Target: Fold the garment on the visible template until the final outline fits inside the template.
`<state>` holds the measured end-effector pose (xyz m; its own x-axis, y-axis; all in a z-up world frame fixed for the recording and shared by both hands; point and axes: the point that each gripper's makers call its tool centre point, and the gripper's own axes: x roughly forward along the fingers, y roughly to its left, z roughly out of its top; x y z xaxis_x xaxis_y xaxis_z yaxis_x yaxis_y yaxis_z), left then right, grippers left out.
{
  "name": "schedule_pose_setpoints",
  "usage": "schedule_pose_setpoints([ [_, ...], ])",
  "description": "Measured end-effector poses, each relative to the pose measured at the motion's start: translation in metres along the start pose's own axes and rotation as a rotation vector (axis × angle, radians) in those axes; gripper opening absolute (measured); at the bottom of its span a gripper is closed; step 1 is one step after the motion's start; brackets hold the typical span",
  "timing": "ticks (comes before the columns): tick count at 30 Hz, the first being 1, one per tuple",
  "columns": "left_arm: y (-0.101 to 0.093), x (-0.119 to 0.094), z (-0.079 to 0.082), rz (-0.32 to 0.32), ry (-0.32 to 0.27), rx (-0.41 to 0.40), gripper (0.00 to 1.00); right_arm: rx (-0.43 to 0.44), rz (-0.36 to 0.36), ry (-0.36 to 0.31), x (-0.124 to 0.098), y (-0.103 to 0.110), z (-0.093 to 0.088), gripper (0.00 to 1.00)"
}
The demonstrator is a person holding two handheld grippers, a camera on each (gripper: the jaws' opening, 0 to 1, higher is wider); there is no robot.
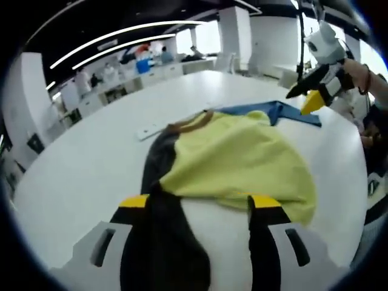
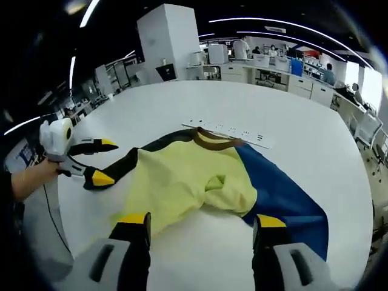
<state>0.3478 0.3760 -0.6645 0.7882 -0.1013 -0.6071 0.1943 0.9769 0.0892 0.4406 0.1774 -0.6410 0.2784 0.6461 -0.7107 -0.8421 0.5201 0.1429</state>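
Open right gripper (image 2: 202, 225) hovers low-centre before shirt (image 2: 188, 176); left gripper (image 2: 100, 159), jaws parted, straddles dark sleeve (image 2: 130, 159) mid-left. Risk: sleeve slips, bunches outside the outline.

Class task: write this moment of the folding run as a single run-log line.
left gripper: open, at black sleeve | right gripper: open, above table | garment: spread, partly folded, yellow over blue | fold unfinished
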Motion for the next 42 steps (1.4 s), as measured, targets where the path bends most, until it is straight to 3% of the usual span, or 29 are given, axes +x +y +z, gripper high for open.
schedule_pose_setpoints([
  [18,-0.059,-0.008,-0.030,-0.106,0.021,-0.021,0.44,0.002,0.110,-0.016,0.018,0.054,-0.031,0.55],
  [23,-0.072,-0.006,-0.035,-0.130,0.028,-0.018,0.38,0.000,0.110,-0.028,0.021,0.059,-0.035,0.50],
  [27,-0.086,-0.003,-0.048,-0.158,0.068,-0.020,0.30,0.026,0.099,-0.046,0.024,0.058,-0.036,0.44],
  [33,-0.092,-0.002,-0.053,-0.174,0.085,-0.038,0.23,0.053,0.089,-0.052,0.027,0.057,-0.039,0.39],
  [42,-0.099,0.000,-0.065,-0.174,0.119,0.035,0.16,0.094,0.086,-0.050,0.029,0.060,-0.047,0.32],
])
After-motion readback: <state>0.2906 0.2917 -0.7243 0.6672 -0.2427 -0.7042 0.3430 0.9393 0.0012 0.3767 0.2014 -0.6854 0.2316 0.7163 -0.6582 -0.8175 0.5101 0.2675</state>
